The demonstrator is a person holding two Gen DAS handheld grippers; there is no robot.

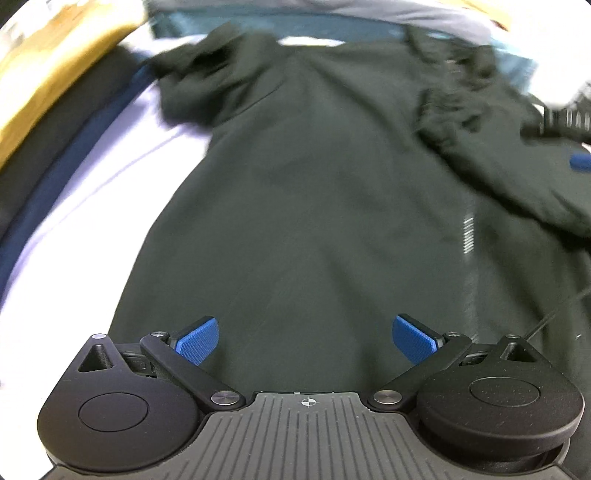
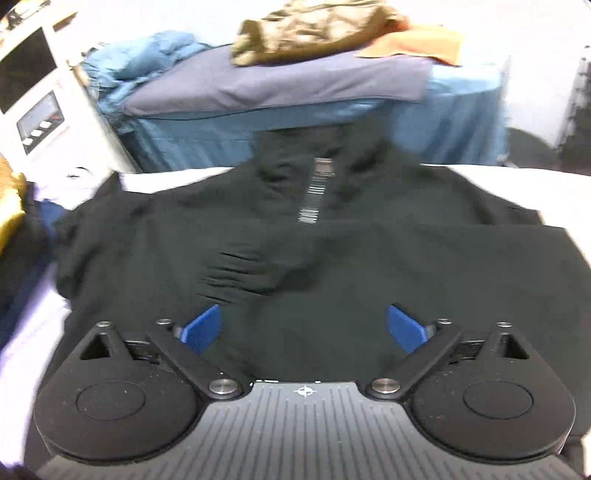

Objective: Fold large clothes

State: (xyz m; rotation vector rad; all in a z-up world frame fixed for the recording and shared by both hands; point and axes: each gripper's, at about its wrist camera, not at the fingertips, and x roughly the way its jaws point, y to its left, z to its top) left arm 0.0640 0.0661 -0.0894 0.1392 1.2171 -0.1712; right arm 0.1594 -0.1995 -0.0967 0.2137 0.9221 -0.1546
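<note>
Garment: a black zip-neck pullover (image 2: 332, 258) lies spread on a white-covered surface (image 1: 110, 177), collar toward the far edge, hem toward the near edge.
Zip: a short pale zipper (image 2: 317, 192) runs down from the collar in the right wrist view.
Sleeves: one sleeve (image 1: 192, 85) is bunched near the far left corner of the surface; the other (image 1: 498, 147) is folded inward over the body and rumpled.
Left gripper (image 1: 306, 339): jaws spread wide over the hem area, nothing between the blue pads (image 1: 197, 341).
Right gripper (image 2: 306, 328): jaws spread wide above the chest, no cloth caught between them.
Surroundings: dark folded clothes (image 1: 55, 147) stacked along the left edge; beyond the far edge, a bed with blue sheets (image 2: 295, 118) carrying an olive garment (image 2: 314, 33) and an orange cloth (image 2: 417, 44).
Risk: the bunched sleeve would, I judge, fold in as a lump if not flattened first.
Risk: wide jaws closing on thick fleece may catch both layers, or only one, dragging the body askew.
Risk: the collar lies at the far edge and could slip off if tugged.
</note>
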